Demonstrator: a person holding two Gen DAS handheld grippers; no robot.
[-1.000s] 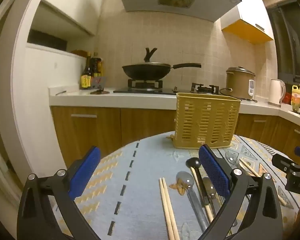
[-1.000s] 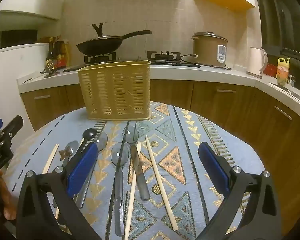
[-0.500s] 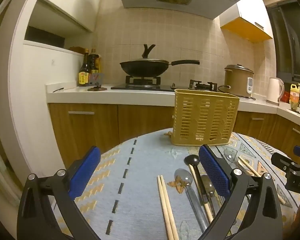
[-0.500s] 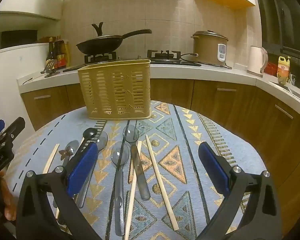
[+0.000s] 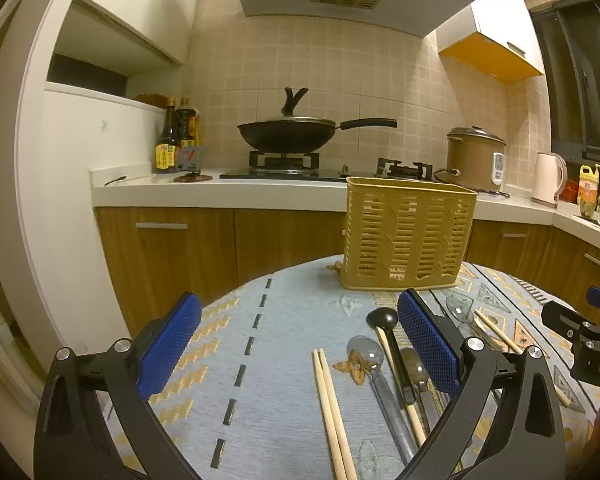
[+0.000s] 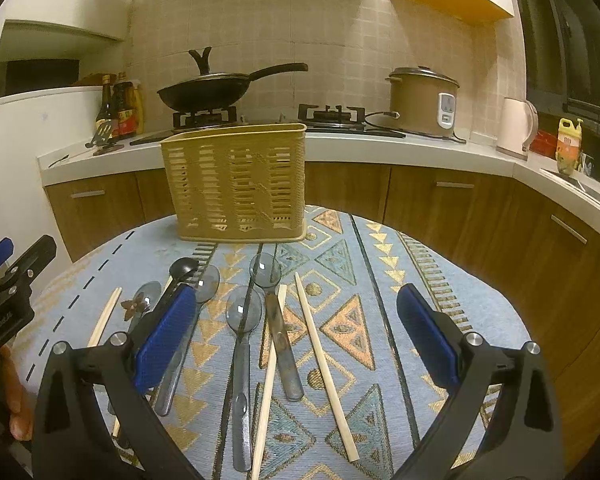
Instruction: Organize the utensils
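A yellow slotted utensil basket (image 6: 236,184) stands at the far side of the round table; it also shows in the left wrist view (image 5: 408,236). Several spoons (image 6: 242,336) and wooden chopsticks (image 6: 324,360) lie loose on the patterned cloth in front of it. A chopstick pair (image 5: 332,412), a black ladle (image 5: 382,318) and a metal spoon (image 5: 364,354) lie before my left gripper (image 5: 300,344), which is open and empty above the table's left part. My right gripper (image 6: 296,340) is open and empty above the spoons and chopsticks.
The table (image 6: 440,264) has a blue patterned cloth; its round edge falls away toward wooden cabinets (image 6: 440,200). Behind, a counter holds a black wok (image 6: 216,92) on a stove, a rice cooker (image 6: 424,100), sauce bottles (image 6: 120,108) and a kettle (image 6: 516,128).
The left gripper's view has tilted up slightly, so the basket and utensils sit lower in frame. The right gripper has barely moved. Both stay open.
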